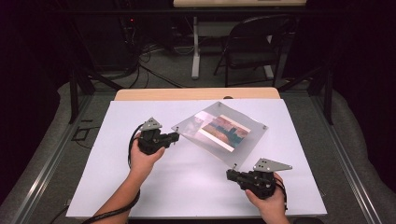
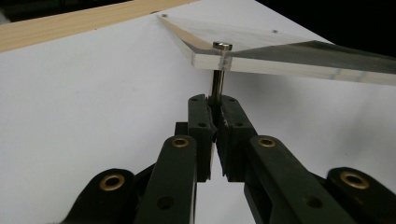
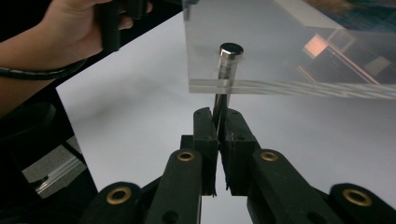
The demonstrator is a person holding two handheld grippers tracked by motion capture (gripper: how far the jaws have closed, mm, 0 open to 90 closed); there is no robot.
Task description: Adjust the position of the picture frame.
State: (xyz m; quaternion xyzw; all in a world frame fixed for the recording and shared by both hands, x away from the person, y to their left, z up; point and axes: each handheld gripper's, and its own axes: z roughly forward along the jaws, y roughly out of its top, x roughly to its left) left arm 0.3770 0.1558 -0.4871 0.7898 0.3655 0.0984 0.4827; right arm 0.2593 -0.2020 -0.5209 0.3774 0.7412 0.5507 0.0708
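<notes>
A clear acrylic frame, with a coloured picture sandwiched in it, is seen near the middle of the white table sheet, turned so that its corners point left, right, toward and away from the person.

At the frame's left corner the left gripper is held in the person's left hand. In the left gripper view its jaws are clamped tight on a metal standoff post that passes through the corner of the frame, whose edge is seen raised above the sheet.

At the frame's near corner, to the right of that, the right gripper is held in the right hand. In the right gripper view its jaws are likewise pinched on a second standoff post under a round cap, just below the frame's corner. Beyond the frame, the wooden table edge is visible.
</notes>
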